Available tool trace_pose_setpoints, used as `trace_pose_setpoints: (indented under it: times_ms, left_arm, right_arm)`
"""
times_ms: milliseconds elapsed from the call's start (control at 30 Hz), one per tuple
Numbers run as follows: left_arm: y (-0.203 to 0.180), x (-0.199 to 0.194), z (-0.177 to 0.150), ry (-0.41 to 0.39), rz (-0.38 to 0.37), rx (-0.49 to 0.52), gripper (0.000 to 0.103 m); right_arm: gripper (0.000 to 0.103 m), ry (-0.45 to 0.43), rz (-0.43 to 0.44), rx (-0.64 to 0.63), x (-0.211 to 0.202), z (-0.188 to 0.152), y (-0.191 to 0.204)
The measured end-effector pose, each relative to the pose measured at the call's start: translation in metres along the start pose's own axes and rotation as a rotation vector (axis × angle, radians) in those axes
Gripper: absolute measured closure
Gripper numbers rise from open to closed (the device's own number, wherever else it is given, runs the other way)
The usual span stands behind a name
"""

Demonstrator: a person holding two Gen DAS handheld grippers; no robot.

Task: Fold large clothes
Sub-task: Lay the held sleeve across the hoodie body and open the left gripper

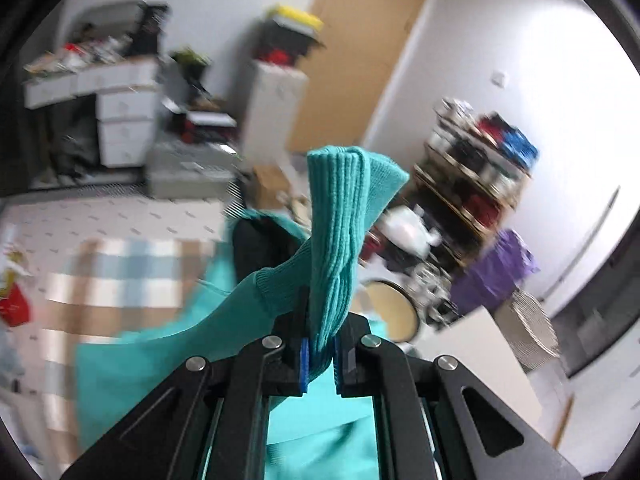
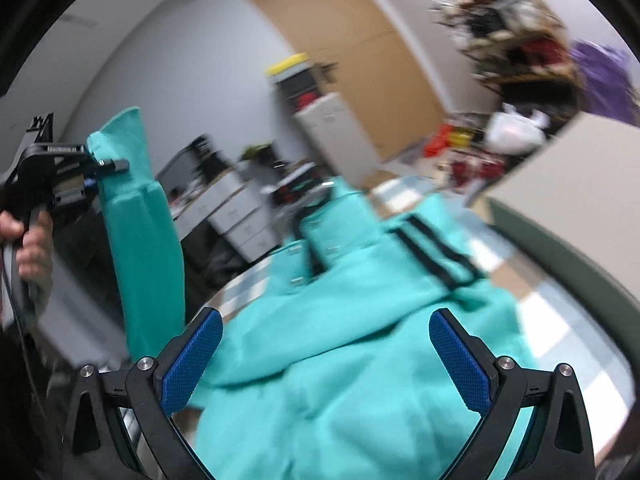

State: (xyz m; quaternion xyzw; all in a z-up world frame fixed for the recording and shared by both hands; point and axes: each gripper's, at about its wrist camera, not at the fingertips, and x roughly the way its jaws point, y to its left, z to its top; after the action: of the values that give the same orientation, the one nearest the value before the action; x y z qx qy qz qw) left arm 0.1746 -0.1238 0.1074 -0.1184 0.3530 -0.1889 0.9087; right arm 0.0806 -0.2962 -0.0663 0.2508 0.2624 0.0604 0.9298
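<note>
A large teal jacket (image 2: pixel 352 360) with black stripes on one sleeve lies bunched on a table with a checked cloth (image 2: pixel 560 320). My left gripper (image 1: pixel 320 354) is shut on the ribbed cuff of a teal sleeve (image 1: pixel 340 216) and holds it up in the air. The same gripper shows in the right wrist view (image 2: pixel 94 178), high at the left, with the sleeve (image 2: pixel 144 248) hanging down from it. My right gripper (image 2: pixel 326 356) is open and empty, low over the jacket's body, blue pads (image 2: pixel 192 364) wide apart.
The checked cloth (image 1: pixel 132 280) covers the table below. A wooden door (image 1: pixel 360 52), white drawers (image 1: pixel 124 120) and cluttered shelves (image 1: pixel 476 168) stand behind. A beige box (image 2: pixel 568 184) sits at the table's right edge.
</note>
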Motion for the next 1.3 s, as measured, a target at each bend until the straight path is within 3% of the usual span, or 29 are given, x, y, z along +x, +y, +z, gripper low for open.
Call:
trace_pose_setpoints:
  times_ms: [200, 400, 467, 533, 567, 633, 733, 800, 900, 1033, 1133, 1200, 1300]
  left_arm:
    - [-0.039, 0.104, -0.037, 0.166, -0.155, -0.037, 0.099]
    - [-0.062, 0.155, -0.071, 0.357, -0.247, -0.088, 0.098]
    - [-0.062, 0.164, -0.077, 0.452, -0.288, -0.144, 0.085]
    - [-0.057, 0.150, -0.072, 0.490, -0.389, -0.182, 0.051]
    - [-0.055, 0.133, -0.067, 0.467, -0.397, -0.162, 0.043]
    - [-0.050, 0.094, -0.056, 0.389, -0.382, -0.100, 0.031]
    - [-0.017, 0.046, -0.045, 0.350, -0.351, -0.055, 0.030]
    - [0.015, 0.025, -0.049, 0.316, -0.270, -0.044, 0.030]
    - [0.075, -0.001, -0.061, 0.290, -0.077, -0.037, 0.030]
    - [0.147, -0.006, -0.099, 0.333, 0.055, -0.158, 0.030]
    - [0.163, 0.022, -0.132, 0.413, 0.074, -0.223, 0.032]
    - [0.148, 0.022, -0.138, 0.341, 0.085, -0.141, 0.031]
    - [0.118, 0.024, -0.143, 0.337, 0.180, -0.046, 0.031]
  right_arm:
    - [0.000, -0.031, -0.132, 0.213, -0.003, 0.018, -0.061]
    - [0.000, -0.023, -0.179, 0.260, -0.001, 0.025, -0.082]
    - [0.000, -0.012, -0.180, 0.260, 0.002, 0.024, -0.083]
    - [0.000, -0.001, -0.176, 0.249, 0.003, 0.022, -0.080]
    - [0.000, 0.002, -0.176, 0.239, 0.004, 0.022, -0.078]
    - [0.000, 0.008, -0.177, 0.225, 0.005, 0.022, -0.076]
    - [0.000, 0.022, -0.173, 0.222, 0.006, 0.019, -0.074]
    - [0.000, 0.034, -0.169, 0.226, 0.008, 0.018, -0.074]
    - [0.000, 0.040, -0.165, 0.223, 0.009, 0.015, -0.071]
    - [0.000, 0.057, -0.158, 0.205, 0.013, 0.012, -0.065]
    - [0.000, 0.081, -0.163, 0.169, 0.019, 0.009, -0.059]
    - [0.000, 0.100, -0.161, 0.141, 0.024, 0.008, -0.053]
    - [0.000, 0.157, -0.157, 0.059, 0.034, 0.004, -0.042]
